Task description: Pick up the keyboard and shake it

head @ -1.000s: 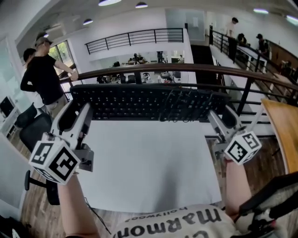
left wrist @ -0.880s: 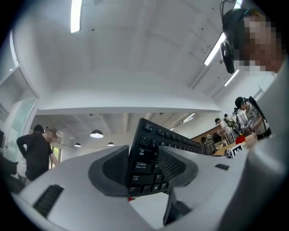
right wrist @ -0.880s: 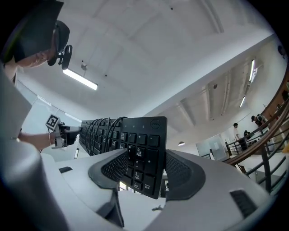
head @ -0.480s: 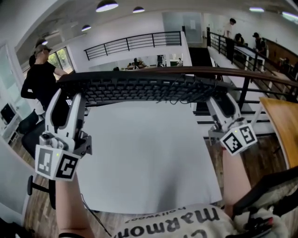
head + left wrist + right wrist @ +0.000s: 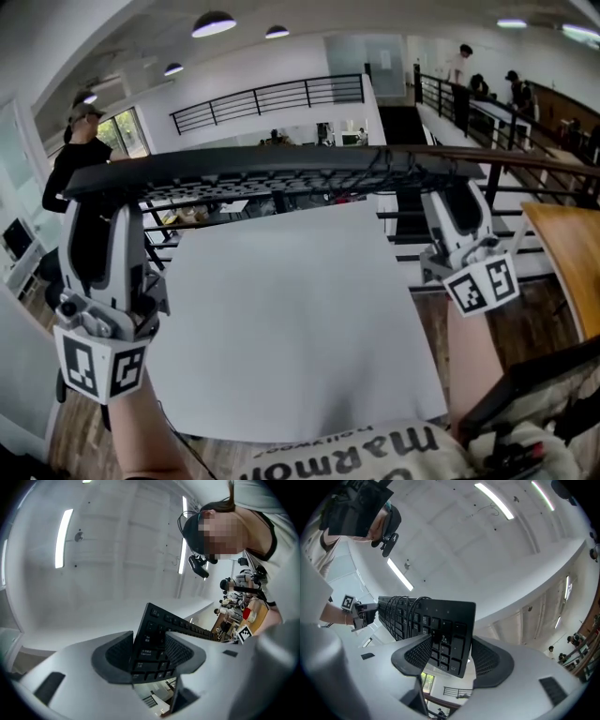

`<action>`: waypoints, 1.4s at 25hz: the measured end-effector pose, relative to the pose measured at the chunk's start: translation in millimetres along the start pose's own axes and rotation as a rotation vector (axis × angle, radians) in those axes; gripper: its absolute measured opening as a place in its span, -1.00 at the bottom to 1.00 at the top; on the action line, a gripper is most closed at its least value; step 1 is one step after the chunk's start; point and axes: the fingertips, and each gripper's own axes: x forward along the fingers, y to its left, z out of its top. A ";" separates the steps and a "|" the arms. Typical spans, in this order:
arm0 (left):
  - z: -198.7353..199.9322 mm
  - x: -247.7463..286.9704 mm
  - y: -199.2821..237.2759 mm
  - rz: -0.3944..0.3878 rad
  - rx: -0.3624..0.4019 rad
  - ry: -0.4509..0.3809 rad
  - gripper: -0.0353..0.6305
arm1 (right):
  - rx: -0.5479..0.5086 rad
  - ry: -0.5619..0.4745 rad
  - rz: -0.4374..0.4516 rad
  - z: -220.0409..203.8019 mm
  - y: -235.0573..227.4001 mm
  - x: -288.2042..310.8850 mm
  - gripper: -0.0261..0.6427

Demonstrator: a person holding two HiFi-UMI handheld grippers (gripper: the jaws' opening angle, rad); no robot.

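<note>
A black keyboard is held in the air above the white table, level and nearly edge-on to the head view. My left gripper is shut on its left end and my right gripper on its right end. In the left gripper view the keyboard stands between the jaws of the left gripper, keys showing. In the right gripper view the number-pad end sits clamped in the right gripper, and a black cable is looped across the keys.
A dark railing runs behind the table over an open office floor. A wooden tabletop lies at the right. A person in black stands at the left beside an office chair. Other people stand far back right.
Both grippers have lifted the keyboard higher and tipped it from keys-facing-me to almost edge-on. The left gripper has swung more upright.
</note>
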 end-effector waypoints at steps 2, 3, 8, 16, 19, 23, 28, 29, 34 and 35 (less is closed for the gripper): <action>9.3 3.9 -0.5 -0.017 0.036 -0.013 -0.30 | 0.006 -0.020 -0.004 3.8 -1.5 3.3 -0.14; 11.5 5.1 -1.2 -0.026 0.050 -0.013 -0.30 | 0.002 -0.024 -0.008 5.5 -2.3 4.5 -0.14; 13.7 3.7 -4.4 -0.045 0.100 0.003 -0.30 | -0.007 -0.028 -0.011 8.6 -4.3 8.0 -0.13; 17.8 -3.7 -27.7 -0.077 0.201 0.022 -0.30 | -0.014 -0.042 -0.020 13.0 -14.3 0.7 -0.12; 18.2 -4.5 -28.1 -0.079 0.252 0.026 -0.30 | -0.025 -0.045 -0.023 14.9 -15.4 4.5 -0.12; 0.2 -14.3 -30.4 -0.080 0.303 0.078 -0.30 | -0.035 -0.033 -0.037 9.4 -17.7 1.8 -0.12; -1.6 -8.9 -30.2 -0.061 0.330 0.084 -0.30 | -0.040 -0.011 -0.025 3.8 -16.7 1.6 -0.12; -4.1 -8.7 -29.7 -0.058 0.337 0.097 -0.30 | -0.041 -0.008 -0.028 2.7 -17.1 1.8 -0.12; -13.7 -9.2 -26.6 -0.059 0.336 0.127 -0.30 | -0.045 0.002 -0.035 -1.8 -18.0 4.5 -0.12; -14.9 -9.1 -26.7 -0.059 0.335 0.129 -0.30 | -0.046 0.004 -0.035 -2.9 -18.3 4.5 -0.12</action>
